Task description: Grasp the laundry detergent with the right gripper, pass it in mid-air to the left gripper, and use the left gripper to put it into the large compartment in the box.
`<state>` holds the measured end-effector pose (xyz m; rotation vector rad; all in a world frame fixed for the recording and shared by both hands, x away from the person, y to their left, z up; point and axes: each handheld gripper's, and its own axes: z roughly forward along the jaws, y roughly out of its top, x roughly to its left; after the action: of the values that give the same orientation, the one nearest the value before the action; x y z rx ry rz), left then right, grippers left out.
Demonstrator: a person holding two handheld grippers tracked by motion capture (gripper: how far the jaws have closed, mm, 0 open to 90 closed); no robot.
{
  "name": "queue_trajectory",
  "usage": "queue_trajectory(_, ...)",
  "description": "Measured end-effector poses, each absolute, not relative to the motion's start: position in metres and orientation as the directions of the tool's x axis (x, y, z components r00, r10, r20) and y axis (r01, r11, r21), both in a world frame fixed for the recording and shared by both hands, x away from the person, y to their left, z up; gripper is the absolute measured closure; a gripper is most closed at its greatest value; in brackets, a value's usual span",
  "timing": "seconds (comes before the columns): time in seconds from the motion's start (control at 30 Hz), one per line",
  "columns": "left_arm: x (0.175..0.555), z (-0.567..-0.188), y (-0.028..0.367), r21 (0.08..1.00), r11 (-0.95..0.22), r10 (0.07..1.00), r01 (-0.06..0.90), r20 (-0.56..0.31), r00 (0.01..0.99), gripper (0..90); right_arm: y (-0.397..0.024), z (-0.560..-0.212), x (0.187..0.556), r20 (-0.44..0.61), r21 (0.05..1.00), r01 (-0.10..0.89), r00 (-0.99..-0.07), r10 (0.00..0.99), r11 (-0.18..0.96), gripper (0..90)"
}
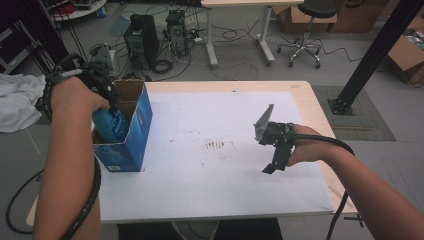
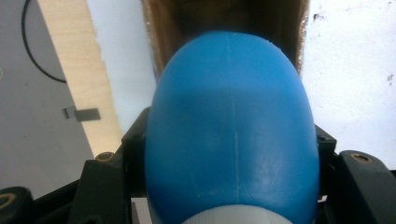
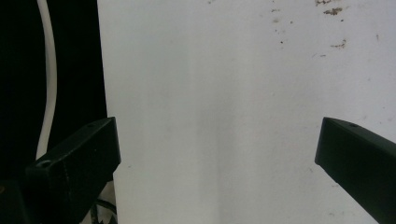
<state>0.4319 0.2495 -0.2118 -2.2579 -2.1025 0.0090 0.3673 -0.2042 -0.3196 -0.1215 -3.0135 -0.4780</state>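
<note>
While the left tool (image 1: 111, 102) lowers it, the smooth blue plastic bottle (image 1: 111, 125) goes into the open blue cardboard box (image 1: 131, 142) at the counter's (image 1: 210, 185) left edge.
Left tool clamped across the bottle body; rigid, probably light, glossy and slip-prone, so grip the flat sides. Right tool (image 1: 274, 165) jaws apart, empty, over the counter. Label print unreadable.

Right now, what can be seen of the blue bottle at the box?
The blue bottle is smooth, glossy plastic with a rounded body, a faint mould seam down its middle and a white part at the tongs' end. A printed label shows in the high view. The left tongs are shut on it, their jaws against both sides. It is tilted, partly inside the open blue cardboard box.
</note>
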Motion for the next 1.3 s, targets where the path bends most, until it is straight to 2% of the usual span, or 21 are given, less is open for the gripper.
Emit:
queue_trajectory(0.5,0.440,-0.268,0.246,-0.094,-0.088,0.995,0.992,0.031,0.091,39.1,-0.202,-0.325,0.367,0.105,0.305,0.089,-0.993,0.059,0.948,0.0)
queue_trajectory(0.93,0.444,-0.290,0.250,-0.104,-0.087,0.996,0.991,0.024,0.090,39.1,-0.201,-0.329,0.367,0.117,0.292,0.095,-0.991,0.063,0.952,0.0)
queue_trajectory(1.3,0.445,-0.292,0.251,-0.085,-0.086,0.996,0.993,0.013,0.087,39.2,-0.200,-0.331,0.367,0.120,0.293,0.099,-0.991,0.066,0.951,0.0)
